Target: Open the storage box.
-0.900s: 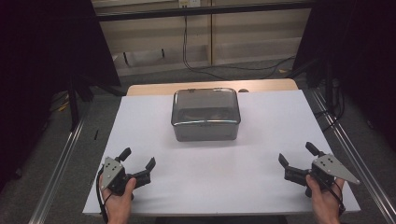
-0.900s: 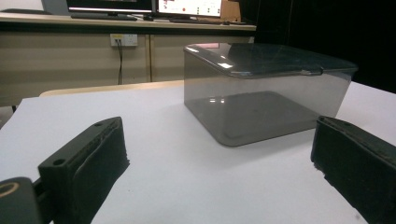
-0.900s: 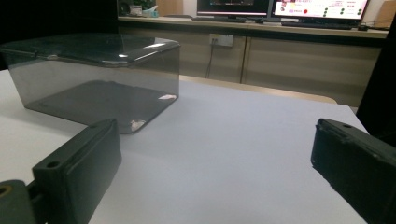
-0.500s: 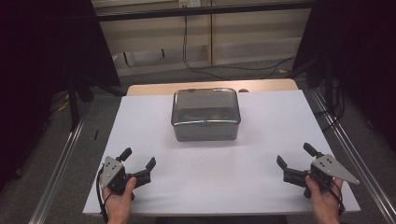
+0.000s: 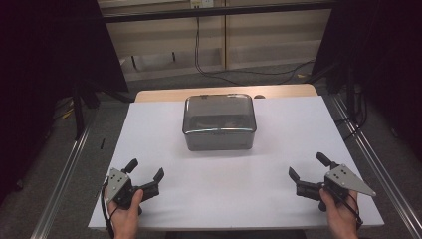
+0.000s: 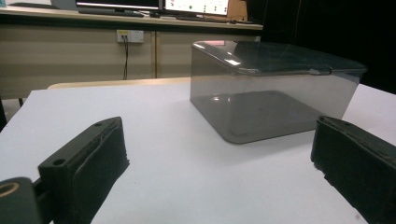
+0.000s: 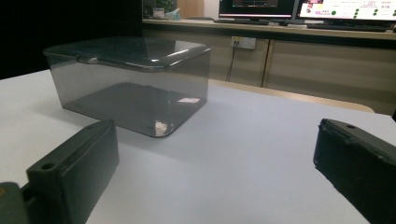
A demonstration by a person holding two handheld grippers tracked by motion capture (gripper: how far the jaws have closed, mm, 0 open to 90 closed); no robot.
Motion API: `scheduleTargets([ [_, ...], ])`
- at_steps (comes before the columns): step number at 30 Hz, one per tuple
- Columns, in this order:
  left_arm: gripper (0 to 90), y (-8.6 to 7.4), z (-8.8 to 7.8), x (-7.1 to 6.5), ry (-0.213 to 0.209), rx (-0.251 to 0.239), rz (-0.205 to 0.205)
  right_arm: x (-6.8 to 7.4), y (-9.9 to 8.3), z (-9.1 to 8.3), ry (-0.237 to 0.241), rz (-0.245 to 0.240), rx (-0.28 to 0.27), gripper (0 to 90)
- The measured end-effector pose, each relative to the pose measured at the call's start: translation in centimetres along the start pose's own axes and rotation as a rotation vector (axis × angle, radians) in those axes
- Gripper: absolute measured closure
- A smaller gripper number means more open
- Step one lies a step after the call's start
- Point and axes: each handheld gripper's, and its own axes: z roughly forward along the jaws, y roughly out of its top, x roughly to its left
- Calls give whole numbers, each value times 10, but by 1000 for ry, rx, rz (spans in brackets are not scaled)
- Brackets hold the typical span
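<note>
- the white rectangular table top [image 5: 164,134] is bare but for one thing, standing toward its far middle.
- that thing is a smoky grey translucent plastic box with a closed lid [image 5: 219,121], square to the edges, well apart from both tools.
- the left gripper [image 5: 146,179] sits near the near-left corner, jaws spread, grasping nothing.
- the right gripper [image 5: 308,174] sits near-right, jaws likewise released.
- risk, as i judge it: the glossy walls look slippery, so a one-sided squeeze could skid or tip the box.
</note>
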Motion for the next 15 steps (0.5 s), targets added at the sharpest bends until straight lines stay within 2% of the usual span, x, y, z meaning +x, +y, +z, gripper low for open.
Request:
scheduleTargets([
  [5, 34, 0, 1, -1, -3, 9, 1, 2, 0, 5, 0, 13, 4, 0],
  [7, 34, 0, 2, -2, 0, 12, -3, 3, -1, 9, 22, 20, 9, 0],
  [15, 34, 0, 2, -3, -12, 21, -2, 10, 0, 15, 47, 6, 13, 0],
])
